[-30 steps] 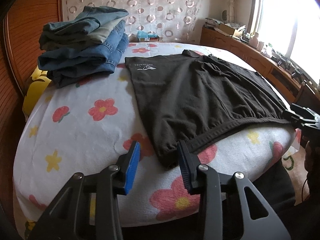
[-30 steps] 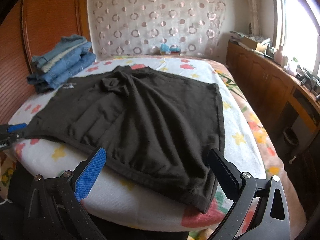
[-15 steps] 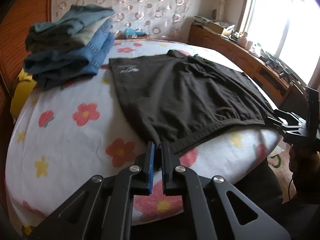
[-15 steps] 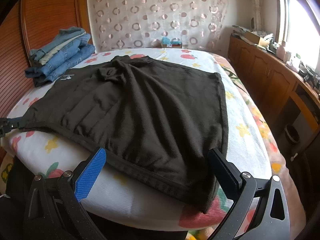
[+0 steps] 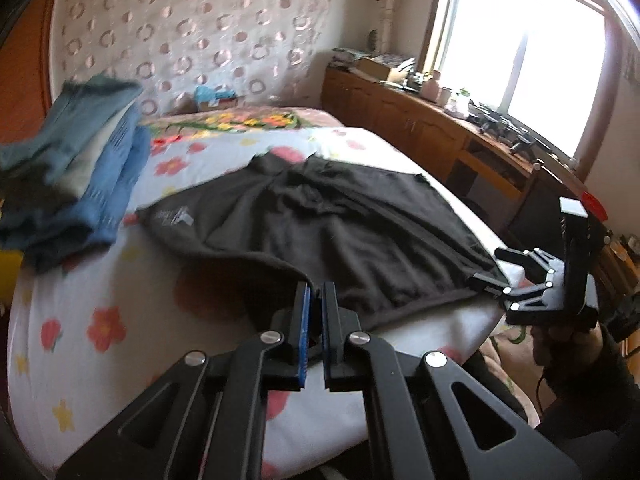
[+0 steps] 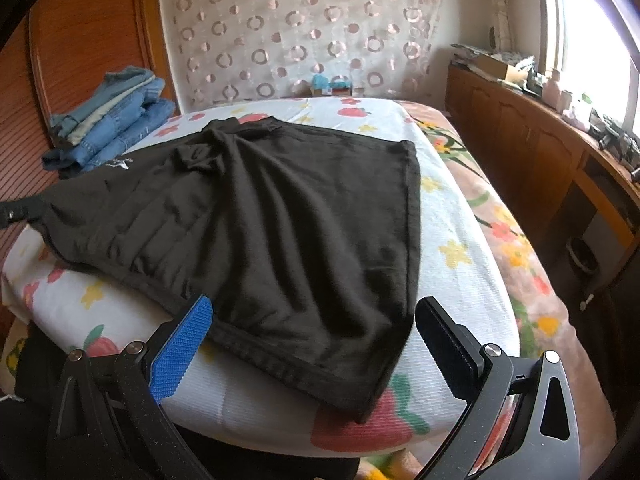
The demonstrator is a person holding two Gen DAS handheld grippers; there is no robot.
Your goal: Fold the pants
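Black pants lie spread on the flowered bed, waistband toward me. My left gripper is shut on the waistband's left corner and holds it raised off the sheet, with a shadow under the lifted cloth. The right wrist view shows the same pants with that corner pulled up at the left edge, where the left gripper pinches it. My right gripper stands open just before the waistband's right corner, and its pads are not pressing the cloth. It also shows as the right gripper at the bed's edge.
A pile of folded jeans sits at the far left of the bed, also visible as jeans. A wooden cabinet with clutter runs under the window on the right. A wooden headboard stands at left. A person's hand holds the right gripper.
The left gripper closed on the waistband's left corner, then rose and carried that corner up off the bed. The right gripper stayed open and nearly still.
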